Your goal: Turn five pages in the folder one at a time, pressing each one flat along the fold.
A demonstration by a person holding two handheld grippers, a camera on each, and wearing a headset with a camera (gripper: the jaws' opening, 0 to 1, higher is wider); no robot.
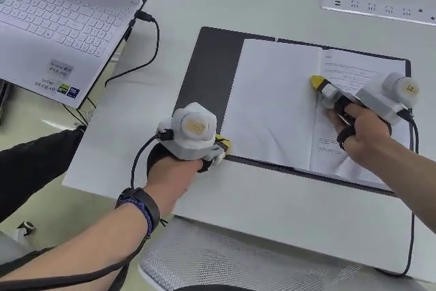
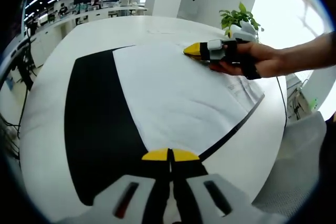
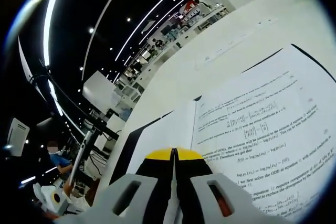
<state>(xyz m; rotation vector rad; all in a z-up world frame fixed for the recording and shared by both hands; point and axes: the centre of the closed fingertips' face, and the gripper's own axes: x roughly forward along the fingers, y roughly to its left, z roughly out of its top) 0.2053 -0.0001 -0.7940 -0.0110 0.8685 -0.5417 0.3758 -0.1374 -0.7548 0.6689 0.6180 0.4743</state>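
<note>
An open black folder lies on the white table, with a blank white page turned onto its left half and a printed page on the right. My left gripper is shut and rests at the folder's near edge, at the corner of the blank page. My right gripper is shut, its yellow tips pressed on the paper along the fold. In the left gripper view the right gripper sits at the far side of the page. Printed equations show beside the right jaws.
A white laptop stands at the back left with a black cable running off the table edge. A white power strip lies at the back right. A mesh chair seat is under the near table edge.
</note>
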